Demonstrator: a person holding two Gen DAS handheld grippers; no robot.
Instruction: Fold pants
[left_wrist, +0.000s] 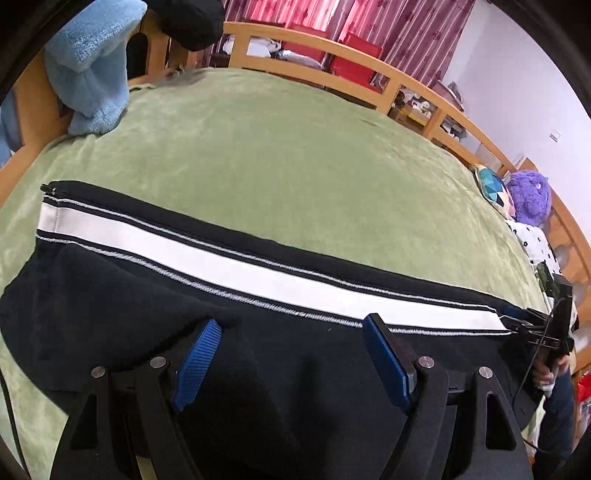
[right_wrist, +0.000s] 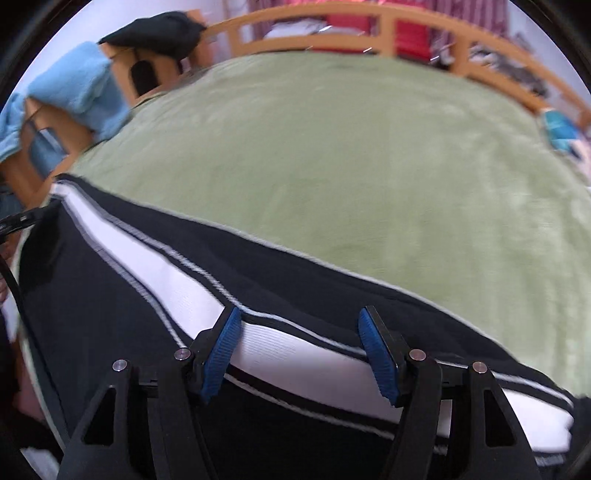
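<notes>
Directly ahead at twelve o'clock, pants (left_wrist: 258, 280) flat on green blanket (left_wrist: 295, 155), stripe (left_wrist: 236, 264) running nine-to-three, beneath left gripper (left_wrist: 291, 325) and right gripper (right_wrist: 300, 314), both spread wide, gripping nothing.

Black gripper (left_wrist: 291, 325) frame, blue ribbed pads (left_wrist: 197, 363), silver screws.

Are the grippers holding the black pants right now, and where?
Nothing is held. The left gripper and right gripper are both open above the black pants with the white side stripe.
</notes>
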